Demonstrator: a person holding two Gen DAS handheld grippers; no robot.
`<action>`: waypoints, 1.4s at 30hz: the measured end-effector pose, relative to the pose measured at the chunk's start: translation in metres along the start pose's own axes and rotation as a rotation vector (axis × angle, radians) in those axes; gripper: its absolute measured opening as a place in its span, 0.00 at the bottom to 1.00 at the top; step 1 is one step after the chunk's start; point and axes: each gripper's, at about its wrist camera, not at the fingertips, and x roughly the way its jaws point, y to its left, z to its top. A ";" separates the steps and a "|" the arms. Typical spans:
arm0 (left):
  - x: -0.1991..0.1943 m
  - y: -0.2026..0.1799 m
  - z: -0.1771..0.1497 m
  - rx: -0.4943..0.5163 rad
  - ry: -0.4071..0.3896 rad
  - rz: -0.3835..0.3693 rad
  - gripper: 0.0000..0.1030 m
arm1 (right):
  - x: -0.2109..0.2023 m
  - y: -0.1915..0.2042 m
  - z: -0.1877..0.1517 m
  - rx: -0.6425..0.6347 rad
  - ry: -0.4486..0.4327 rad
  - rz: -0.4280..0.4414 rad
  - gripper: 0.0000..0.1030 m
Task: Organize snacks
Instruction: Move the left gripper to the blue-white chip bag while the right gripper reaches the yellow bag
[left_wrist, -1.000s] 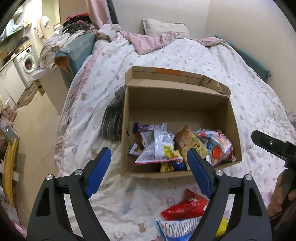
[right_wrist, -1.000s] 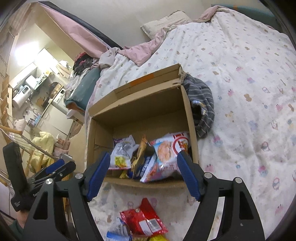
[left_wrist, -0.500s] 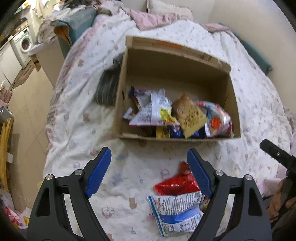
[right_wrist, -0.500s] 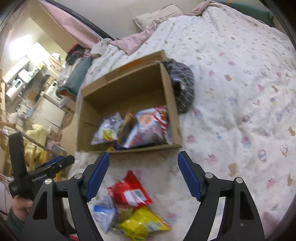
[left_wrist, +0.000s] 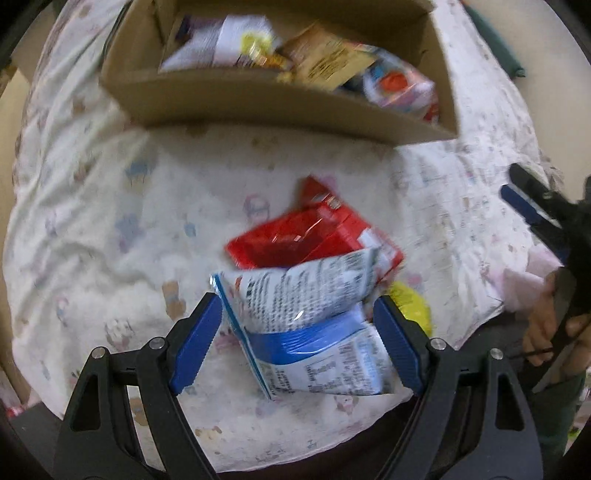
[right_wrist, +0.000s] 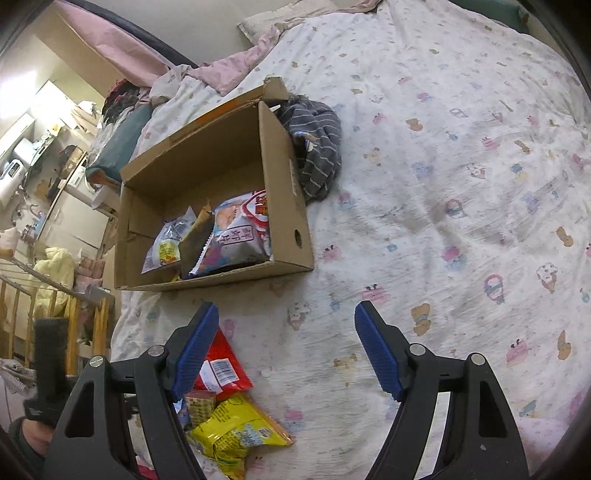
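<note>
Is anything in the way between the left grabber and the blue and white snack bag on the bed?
No. The left gripper is open right over the blue and white bag, with one finger on each side and nothing between. The bag lies on top of the red bag, so nothing covers it.

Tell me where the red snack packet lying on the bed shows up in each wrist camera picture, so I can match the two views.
Left wrist view: the red snack packet lies at centre, partly under the white and blue bag.
Right wrist view: the same packet sits at lower left, partly behind the right gripper's near finger.
Shared landmark: the cardboard box of snacks, just beyond the packet in both.
</note>
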 end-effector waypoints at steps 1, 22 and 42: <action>0.007 0.001 -0.002 -0.005 0.029 0.003 0.79 | 0.001 0.002 0.000 -0.008 0.001 0.001 0.76; -0.015 0.023 -0.011 0.011 -0.052 0.139 0.51 | 0.013 0.043 -0.027 -0.199 0.170 0.086 0.93; -0.048 0.032 -0.003 -0.014 -0.194 0.144 0.51 | 0.095 0.093 -0.108 -0.611 0.525 -0.079 0.83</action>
